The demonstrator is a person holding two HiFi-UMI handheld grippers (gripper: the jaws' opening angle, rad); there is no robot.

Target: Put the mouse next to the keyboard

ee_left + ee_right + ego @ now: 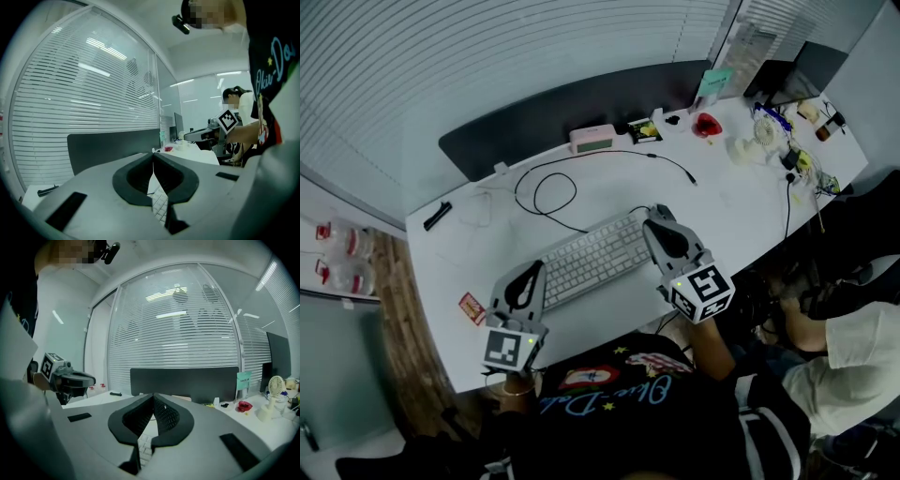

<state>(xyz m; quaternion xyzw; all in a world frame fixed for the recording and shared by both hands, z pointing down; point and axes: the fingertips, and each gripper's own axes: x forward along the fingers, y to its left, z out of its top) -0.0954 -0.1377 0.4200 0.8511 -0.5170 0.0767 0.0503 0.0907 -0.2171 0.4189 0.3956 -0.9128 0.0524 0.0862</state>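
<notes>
The mouse seems to lie just ahead of my right hand-held gripper, beside the keyboard; it's half hidden. Placing looks done. Both hand-held grippers are closed, empty; my left hand-held gripper hovers over the counter.

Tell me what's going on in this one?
A person holds a gripper in each hand over a white desk. The left gripper hovers at the left end of the keyboard and the right gripper at its right end. Both are shut with nothing between the jaws. A small dark shape just past the right gripper's tip, by the keyboard's far right corner, could be the mouse, but too little of it shows to be sure.
</notes>
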